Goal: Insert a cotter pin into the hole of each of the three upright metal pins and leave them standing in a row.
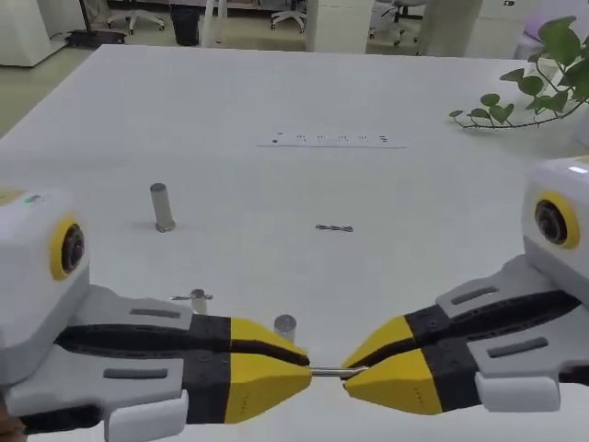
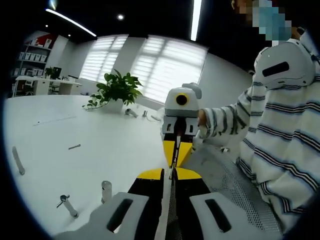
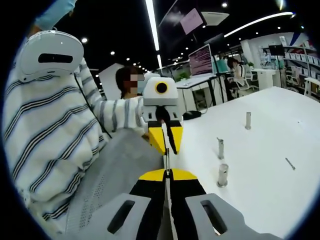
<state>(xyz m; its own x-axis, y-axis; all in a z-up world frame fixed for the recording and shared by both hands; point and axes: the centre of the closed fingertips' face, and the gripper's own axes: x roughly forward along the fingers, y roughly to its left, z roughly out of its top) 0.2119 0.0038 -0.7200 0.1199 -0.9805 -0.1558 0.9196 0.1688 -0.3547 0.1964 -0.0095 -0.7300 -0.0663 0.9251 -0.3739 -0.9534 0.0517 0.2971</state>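
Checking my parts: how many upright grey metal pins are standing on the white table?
3: one upright grey metal pin far left, one nearer with a thin metal cotter pin through it, one behind the left gripper's tips. None looks hidden.

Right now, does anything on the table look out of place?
Nothing is spilled or toppled. One cotter pin lies loose on the table, and the left gripper and right gripper both pinch a second cotter pin by its ends.
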